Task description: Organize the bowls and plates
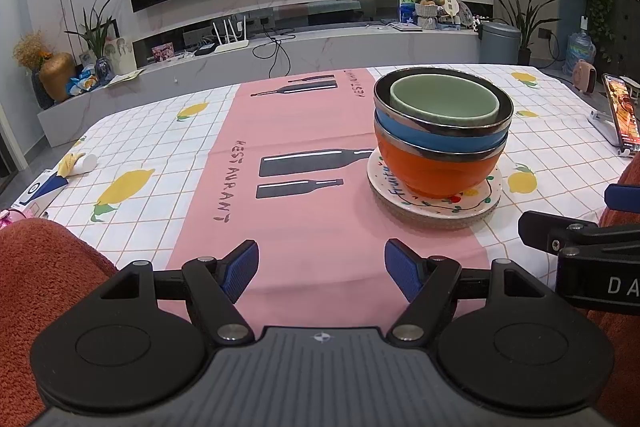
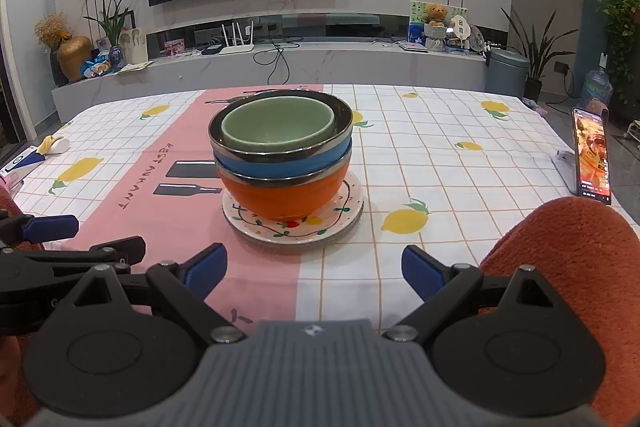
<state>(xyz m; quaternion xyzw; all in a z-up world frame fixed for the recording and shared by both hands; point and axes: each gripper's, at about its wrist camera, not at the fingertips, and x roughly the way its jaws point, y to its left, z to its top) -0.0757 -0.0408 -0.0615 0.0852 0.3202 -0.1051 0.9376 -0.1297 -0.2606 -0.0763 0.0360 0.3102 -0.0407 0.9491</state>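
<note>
Three bowls are nested on the table: an orange bowl (image 1: 436,171) (image 2: 280,197) at the bottom, a blue bowl (image 1: 424,137) (image 2: 280,163) in it, and a pale green bowl (image 1: 444,101) (image 2: 278,125) on top. They stand on a painted white plate (image 1: 390,183) (image 2: 348,205), which lies on a grey plate (image 1: 432,221) (image 2: 304,247). My left gripper (image 1: 322,269) is open and empty, near and left of the stack. My right gripper (image 2: 314,271) is open and empty, just short of the plates. Each gripper shows at the edge of the other's view.
A phone (image 1: 622,117) (image 2: 592,157) leans on a stand at the table's right edge. A small white cup with a banana peel (image 1: 76,163) (image 2: 54,145) and a blue-white box (image 1: 38,189) lie at the left edge. Red-sleeved arms (image 2: 560,267) flank the grippers.
</note>
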